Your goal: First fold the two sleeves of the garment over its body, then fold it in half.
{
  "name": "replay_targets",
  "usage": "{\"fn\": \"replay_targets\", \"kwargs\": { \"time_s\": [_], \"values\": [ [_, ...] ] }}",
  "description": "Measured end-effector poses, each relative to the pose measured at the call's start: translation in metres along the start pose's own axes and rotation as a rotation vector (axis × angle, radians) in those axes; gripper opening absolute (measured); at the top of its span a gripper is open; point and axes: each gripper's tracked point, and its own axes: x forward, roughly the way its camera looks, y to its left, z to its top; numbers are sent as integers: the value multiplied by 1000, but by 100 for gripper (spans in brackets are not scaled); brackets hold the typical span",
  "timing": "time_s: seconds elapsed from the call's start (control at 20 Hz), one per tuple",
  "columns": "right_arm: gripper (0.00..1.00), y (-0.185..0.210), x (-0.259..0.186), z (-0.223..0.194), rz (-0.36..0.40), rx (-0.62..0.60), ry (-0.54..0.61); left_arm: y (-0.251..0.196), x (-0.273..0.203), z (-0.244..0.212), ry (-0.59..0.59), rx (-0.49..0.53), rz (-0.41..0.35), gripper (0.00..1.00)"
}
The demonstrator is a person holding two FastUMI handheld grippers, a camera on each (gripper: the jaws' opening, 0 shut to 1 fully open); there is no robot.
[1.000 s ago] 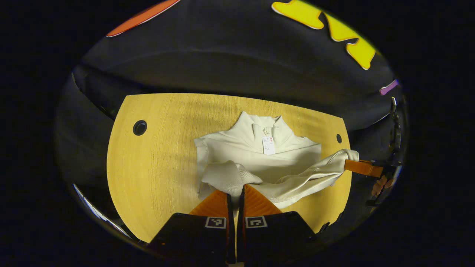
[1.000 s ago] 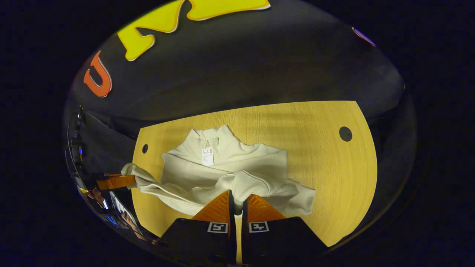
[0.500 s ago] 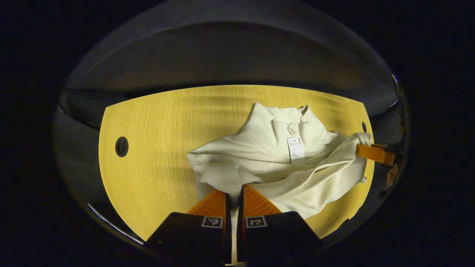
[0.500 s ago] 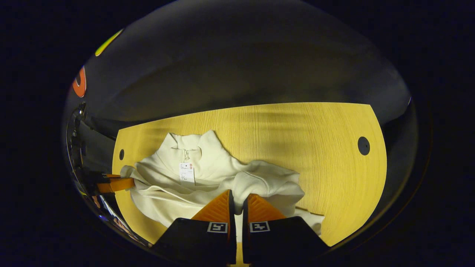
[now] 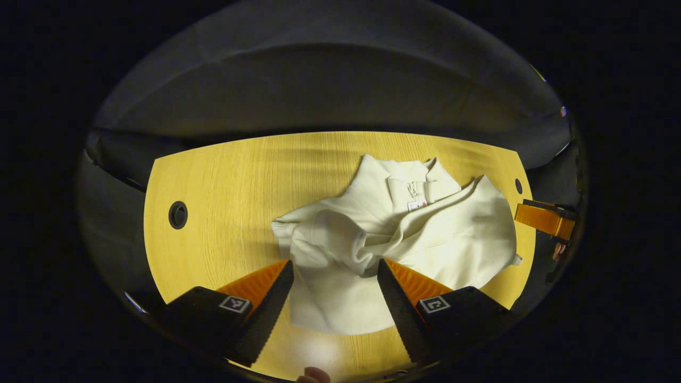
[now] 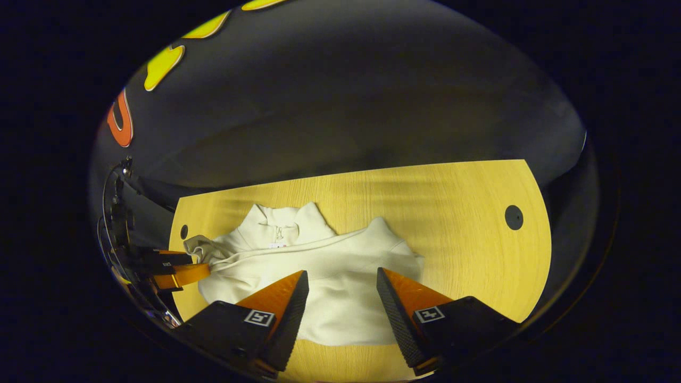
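A cream garment [image 5: 404,250] with a stand-up collar [image 5: 409,173] lies folded over on the wooden table [image 5: 223,175], its lower half laid up over the body. My left gripper [image 5: 335,268] hovers open over the near folded edge with nothing between its fingers. My right gripper [image 6: 340,279] is open too, above the same garment [image 6: 330,282] near its front edge. The collar [image 6: 282,218] and a bit of the hang tag peek out past the folded layer. The right gripper [image 5: 542,218] appears at the table's right edge in the left gripper view, and the left gripper [image 6: 175,271] at the left in the right gripper view.
The table has a round cable hole [image 5: 177,214] on the left side and another hole [image 6: 513,217] toward the right. Black cloth walls stand behind the table. A fingertip [image 5: 314,375] shows at the bottom of the left gripper view.
Both grippers carried the garment's lower edge up over its body, then opened and let the cloth go. The tag is now mostly covered.
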Motion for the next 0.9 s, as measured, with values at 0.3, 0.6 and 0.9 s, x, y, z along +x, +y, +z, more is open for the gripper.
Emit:
{"fn": "replay_targets", "kwargs": {
  "time_s": [0.3, 0.6, 0.9],
  "values": [
    [96, -5, -70, 4, -42, -22, -134, 0, -65, -3, -192, -38, 5, 100],
    [97, 7, -230, -1, -154, -224, -515, 3, -223, -12, -659, -2, 123, 100],
    [95, 26, -356, -57, -184, -273, -806, -25, -322, -65, -1027, 38, 223, 99]
  ]
}}
